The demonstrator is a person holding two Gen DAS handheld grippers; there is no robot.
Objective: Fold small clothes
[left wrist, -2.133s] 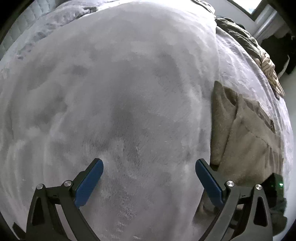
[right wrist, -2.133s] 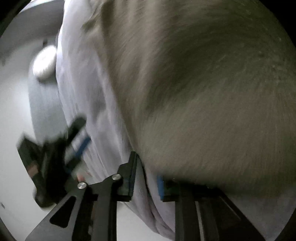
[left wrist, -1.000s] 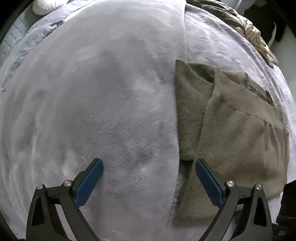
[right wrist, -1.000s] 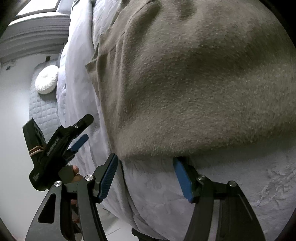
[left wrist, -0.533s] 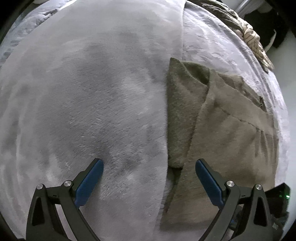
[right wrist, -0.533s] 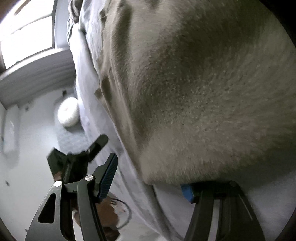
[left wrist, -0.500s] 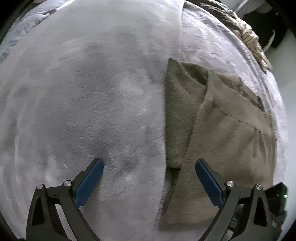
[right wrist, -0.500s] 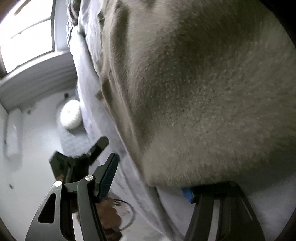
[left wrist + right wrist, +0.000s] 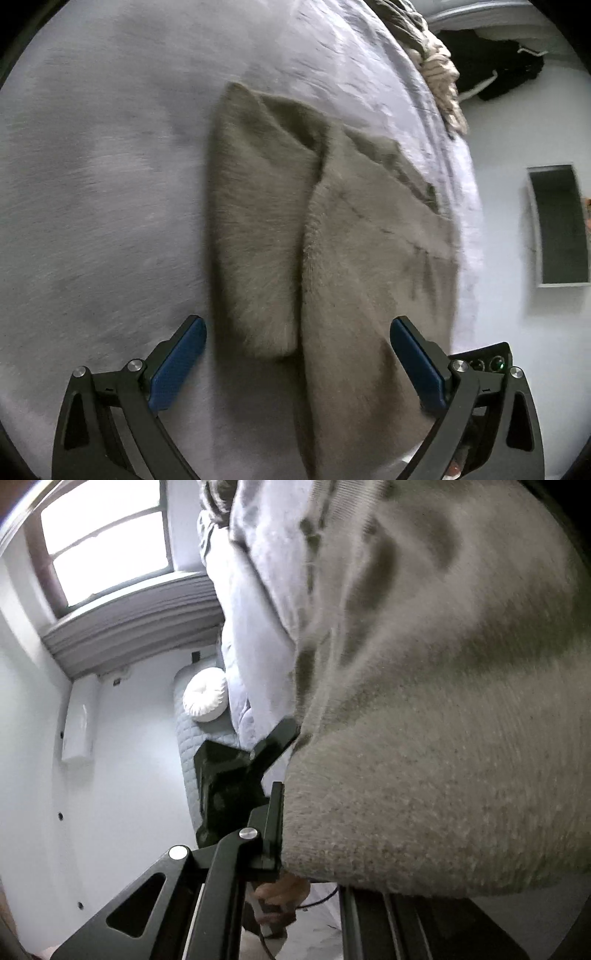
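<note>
Window (image 9: 107, 550) solely in right-wrist view

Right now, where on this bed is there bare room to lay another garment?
The pale grey plush blanket lies bare left of the olive fleece garment. Crowded: the far corner's striped clothes pile.

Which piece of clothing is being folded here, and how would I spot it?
Look at the big bed under the pale grey fuzzy blanket. Near its right edge lies a taupe knit garment, one side flap already folded over. Unlike the striped heap of clothes at the far corner, it lies flat, alone, and the right tongs grip its near edge.
</note>
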